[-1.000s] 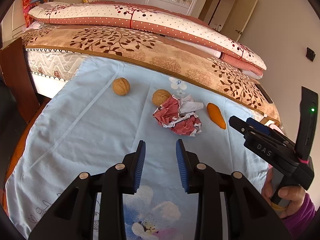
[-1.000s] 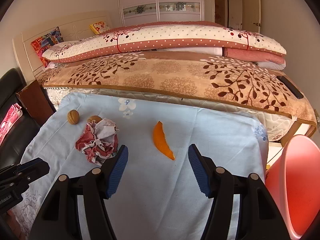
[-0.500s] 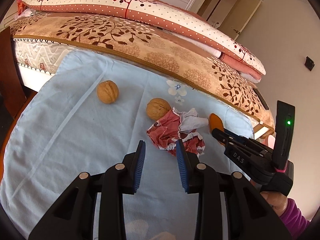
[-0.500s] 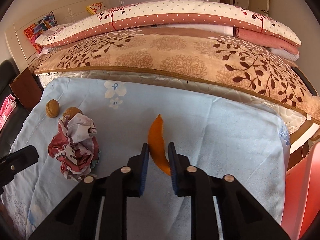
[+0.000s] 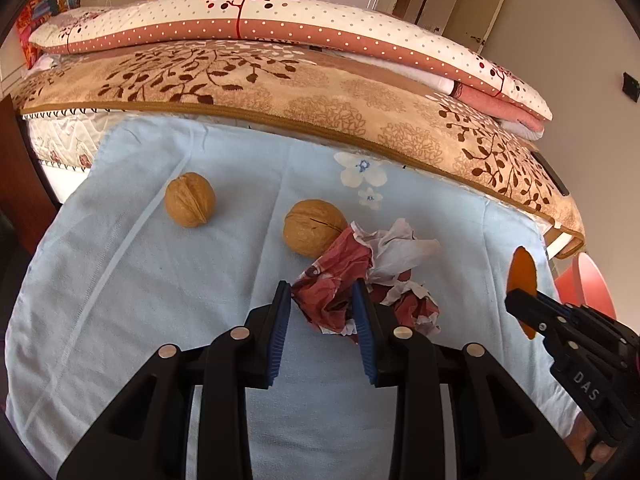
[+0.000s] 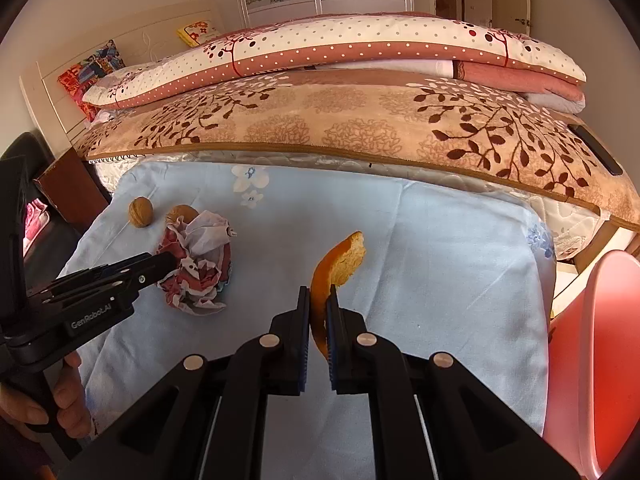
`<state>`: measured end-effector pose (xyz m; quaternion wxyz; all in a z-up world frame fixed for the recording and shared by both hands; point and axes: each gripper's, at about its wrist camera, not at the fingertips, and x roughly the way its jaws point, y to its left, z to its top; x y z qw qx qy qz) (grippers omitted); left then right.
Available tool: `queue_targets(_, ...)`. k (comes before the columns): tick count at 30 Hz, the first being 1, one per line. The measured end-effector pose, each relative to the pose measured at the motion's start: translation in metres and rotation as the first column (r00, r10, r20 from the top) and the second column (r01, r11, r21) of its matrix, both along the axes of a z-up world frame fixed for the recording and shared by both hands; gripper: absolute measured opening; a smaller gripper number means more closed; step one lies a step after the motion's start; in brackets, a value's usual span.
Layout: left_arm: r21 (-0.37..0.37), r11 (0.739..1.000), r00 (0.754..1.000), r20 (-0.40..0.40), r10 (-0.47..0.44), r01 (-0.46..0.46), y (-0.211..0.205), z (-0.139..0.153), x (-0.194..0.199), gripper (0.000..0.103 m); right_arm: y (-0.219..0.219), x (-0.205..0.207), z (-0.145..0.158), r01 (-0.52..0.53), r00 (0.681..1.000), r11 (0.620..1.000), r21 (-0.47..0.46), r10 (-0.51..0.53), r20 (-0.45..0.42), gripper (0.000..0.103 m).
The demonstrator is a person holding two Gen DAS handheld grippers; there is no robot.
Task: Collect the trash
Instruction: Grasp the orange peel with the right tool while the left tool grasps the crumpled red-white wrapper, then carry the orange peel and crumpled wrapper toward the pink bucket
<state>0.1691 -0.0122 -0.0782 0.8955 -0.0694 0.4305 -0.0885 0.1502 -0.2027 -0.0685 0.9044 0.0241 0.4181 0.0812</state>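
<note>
Bare blue cloth [image 6: 440, 240] right of orange peel [image 6: 340, 264]; walnut [image 5: 314, 228] touching crumpled paper [image 5: 360, 284] behind.

A: Count on the cloth [image 5: 132, 280]?
B: Two walnuts [image 5: 190, 205] [image 5: 310, 227], one paper wad [image 5: 362, 280], one orange peel [image 6: 336, 268].
A: Elsewhere?
B: One pink bin [image 6: 600, 360]. Two grippers [image 5: 322, 312] [image 6: 318, 310] were in view.

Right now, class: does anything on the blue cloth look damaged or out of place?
Yes. The walnut touching the crumpled paper has a dark crack across its shell; the other walnut looks whole. The orange peel is clamped in the right hand-held gripper.
</note>
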Motion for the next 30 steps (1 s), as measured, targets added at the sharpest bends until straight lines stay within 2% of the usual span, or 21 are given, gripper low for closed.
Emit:
queue_targets(2, 0.042, 0.999, 1.000, 0.023, 0.004, -0.005, -0.006, 0.001, -0.002, 0.032, -0.003, -0.008, 0.003, 0.011, 1.000, 1.000, 0.002, -0.011, 0.002, 0.007)
queue_targets(4, 0.072, 0.997, 0.999, 0.039, 0.006, -0.008, -0.011, 0.002, -0.006, 0.027, -0.006, -0.015, 0.006, 0.020, 1.000, 1.000, 0.010, -0.020, 0.004, 0.007)
queue_targets(8, 0.061, 0.998, 0.999, 0.054, 0.001, -0.004, -0.019, 0.008, -0.016, 0.022, -0.013, -0.034, 0.013, 0.037, 0.999, 0.999, 0.008, -0.037, 0.017, 0.007)
queue_targets(14, 0.066, 0.998, 0.989, 0.145, -0.023, 0.014, -0.034, 0.040, -0.044, 0.021, -0.029, -0.058, 0.026, 0.080, 0.996, 0.997, 0.016, -0.080, 0.044, 0.007)
queue_targets(24, 0.087, 0.995, 0.956, 0.282, -0.074, 0.051, -0.068, 0.094, -0.088, 0.022, -0.050, -0.097, 0.053, 0.134, 0.984, 0.991, 0.022, -0.136, 0.118, 0.007)
queue_targets(30, 0.110, 0.991, 0.932, 0.344, -0.114, 0.080, -0.091, 0.113, -0.109, 0.022, -0.067, -0.117, 0.068, 0.170, 0.972, 0.985, 0.029, -0.173, 0.161, 0.007)
